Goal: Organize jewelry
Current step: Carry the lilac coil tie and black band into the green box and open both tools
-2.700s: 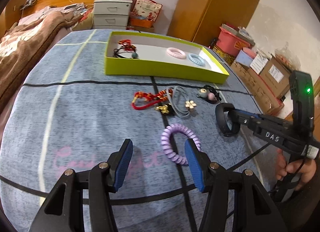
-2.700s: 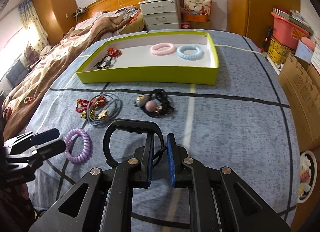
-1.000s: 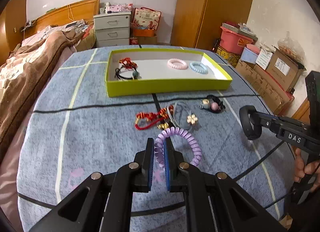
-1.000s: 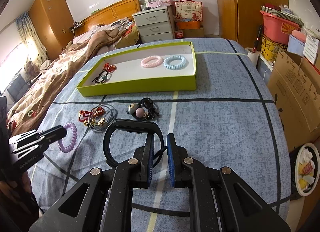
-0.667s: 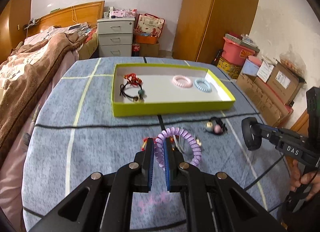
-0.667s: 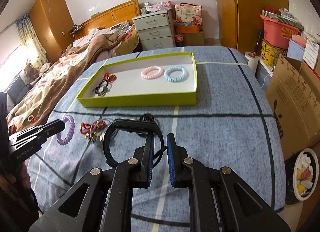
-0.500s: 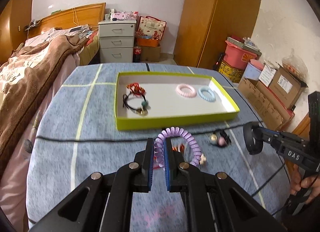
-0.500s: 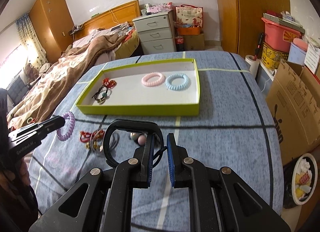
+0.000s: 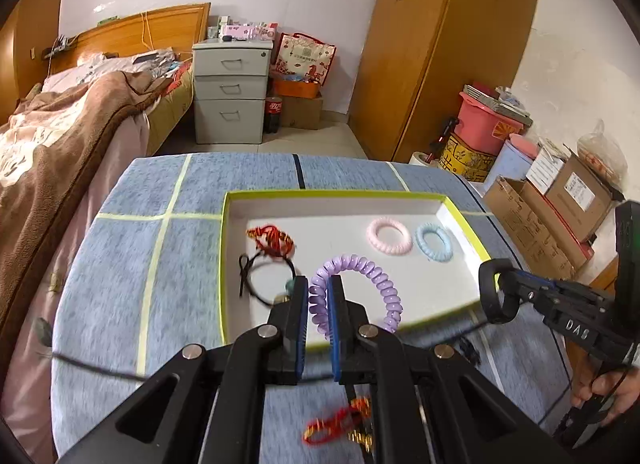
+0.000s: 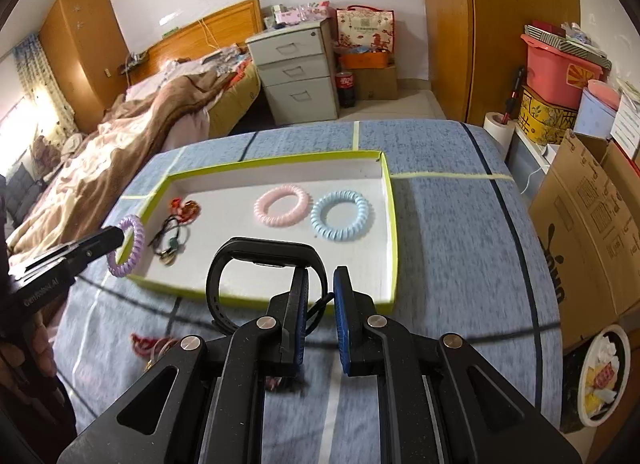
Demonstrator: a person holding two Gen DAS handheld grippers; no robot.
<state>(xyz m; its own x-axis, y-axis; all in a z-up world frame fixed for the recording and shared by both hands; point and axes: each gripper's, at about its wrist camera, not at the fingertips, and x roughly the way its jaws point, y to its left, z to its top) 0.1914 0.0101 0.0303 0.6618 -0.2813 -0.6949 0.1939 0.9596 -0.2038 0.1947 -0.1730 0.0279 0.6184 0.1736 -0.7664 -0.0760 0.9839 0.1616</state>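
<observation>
Between the left gripper (image 9: 318, 306) fingers: purple coil band (image 9: 360, 276), clamped, held over the tray (image 9: 336, 195) for drop-off. Right gripper (image 10: 320, 300) pinches black wristband (image 10: 256, 260) at tray's near edge, queued next.

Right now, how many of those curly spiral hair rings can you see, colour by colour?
Pink spiral ring: 1, lying in the green tray.
Blue spiral ring: 1, lying in the tray beside the pink one.
Purple spiral ring: 1, held in the left tongs over the tray.
Total: 3.
</observation>
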